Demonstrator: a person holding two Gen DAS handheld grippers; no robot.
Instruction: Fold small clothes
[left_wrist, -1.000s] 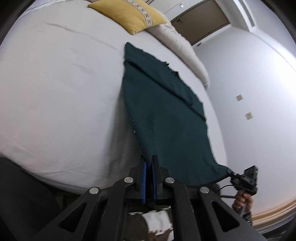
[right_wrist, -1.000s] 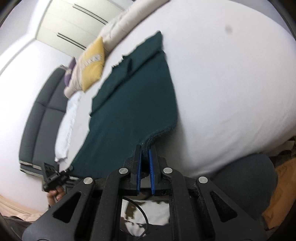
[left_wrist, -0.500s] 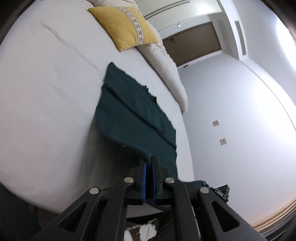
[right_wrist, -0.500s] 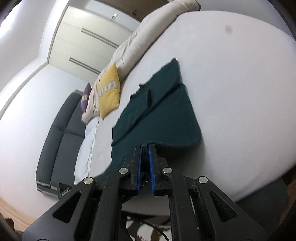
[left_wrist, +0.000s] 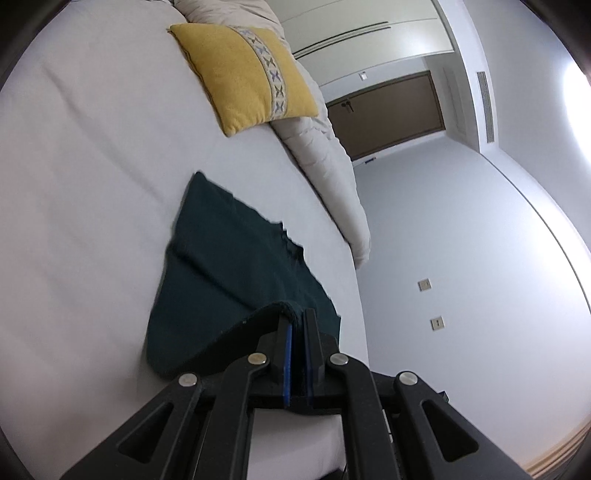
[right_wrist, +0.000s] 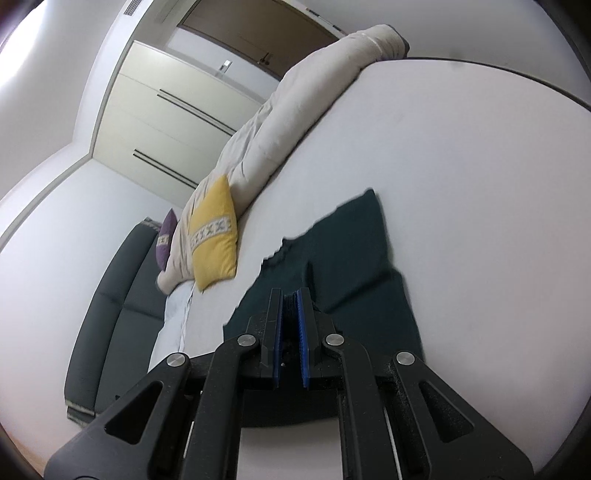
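Mid-fold: left gripper (left_wrist: 297, 322) and right gripper (right_wrist: 290, 300) both clamped on near hem of dark green cloth (left_wrist: 229, 266), lifted over bed (left_wrist: 92, 184). Next: lay hem on far edge, w/ corners matched, then let go.

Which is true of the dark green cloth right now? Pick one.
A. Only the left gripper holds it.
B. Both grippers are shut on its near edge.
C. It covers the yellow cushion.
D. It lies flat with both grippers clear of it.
B: the left gripper and the right gripper each pinch the near edge of the green cloth, lifted over the rest lying on the bed.
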